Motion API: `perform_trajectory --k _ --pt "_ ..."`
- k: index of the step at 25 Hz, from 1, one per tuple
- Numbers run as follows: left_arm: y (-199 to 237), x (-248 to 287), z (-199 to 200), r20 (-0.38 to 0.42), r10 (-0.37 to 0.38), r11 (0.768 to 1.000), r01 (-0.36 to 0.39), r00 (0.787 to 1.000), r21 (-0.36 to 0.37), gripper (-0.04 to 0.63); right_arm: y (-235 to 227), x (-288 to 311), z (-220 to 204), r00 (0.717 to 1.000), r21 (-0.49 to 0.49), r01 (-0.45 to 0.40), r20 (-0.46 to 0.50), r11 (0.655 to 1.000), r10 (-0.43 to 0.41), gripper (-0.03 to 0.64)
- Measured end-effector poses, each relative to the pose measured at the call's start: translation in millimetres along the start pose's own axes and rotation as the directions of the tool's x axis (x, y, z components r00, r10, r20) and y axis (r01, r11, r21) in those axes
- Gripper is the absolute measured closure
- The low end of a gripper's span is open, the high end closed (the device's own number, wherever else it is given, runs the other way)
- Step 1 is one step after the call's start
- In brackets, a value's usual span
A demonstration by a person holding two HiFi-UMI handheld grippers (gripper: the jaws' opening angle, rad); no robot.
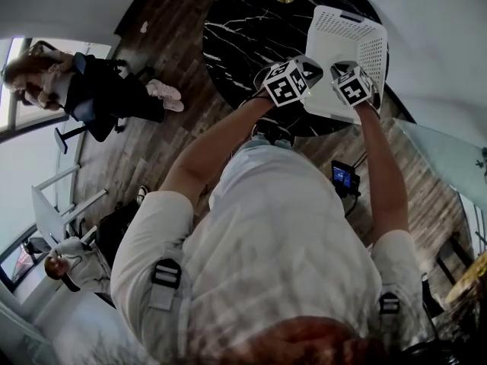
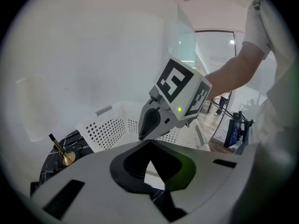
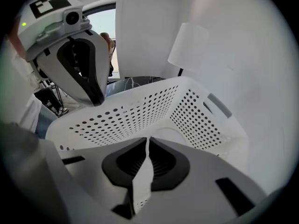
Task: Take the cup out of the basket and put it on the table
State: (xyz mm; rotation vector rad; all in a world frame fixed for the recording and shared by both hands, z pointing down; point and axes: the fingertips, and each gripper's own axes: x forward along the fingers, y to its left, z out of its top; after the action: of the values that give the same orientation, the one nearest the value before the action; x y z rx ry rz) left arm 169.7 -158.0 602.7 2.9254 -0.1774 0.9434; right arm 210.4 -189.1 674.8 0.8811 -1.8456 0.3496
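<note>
Though closed, both tools (image 2: 148, 147) (image 3: 146, 141) at basket (image 1: 342, 30).

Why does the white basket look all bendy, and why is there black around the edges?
In the right gripper view the wide-angle lens bows the basket's straight rim and leaves the corners dark. The left gripper view has the same dark ring. In the head view the round table and the floor curve too, and the person's hair at the bottom is blurred.

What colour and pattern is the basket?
The basket is white, its walls dotted with small round holes; clearest in the right gripper view.
</note>
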Motion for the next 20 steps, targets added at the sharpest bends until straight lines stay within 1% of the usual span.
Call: perform_trajectory --k 5,9,12,20 --pt "-6 -1 9 0.007 0.002 1.0 -0.002 1.0 0.011 0.589 2 -19 -1 1.0 -0.013 0.015 -0.005 1.0 -0.015 0.592" --pt "-11 -5 12 0.011 0.004 1.0 -0.004 1.0 0.013 0.589 10 -38 3 1.0 -0.065 0.029 -0.005 0.998 -0.029 0.592" --pt "-16 -8 16 0.013 0.009 1.0 -0.009 1.0 0.016 0.589 15 -54 9 0.999 -0.095 0.046 0.009 0.994 -0.045 0.592" --pt "-25 -14 17 0.012 0.025 0.999 -0.026 1.0 0.028 0.589 25 -84 13 0.996 -0.129 0.085 0.044 0.988 -0.08 0.592"
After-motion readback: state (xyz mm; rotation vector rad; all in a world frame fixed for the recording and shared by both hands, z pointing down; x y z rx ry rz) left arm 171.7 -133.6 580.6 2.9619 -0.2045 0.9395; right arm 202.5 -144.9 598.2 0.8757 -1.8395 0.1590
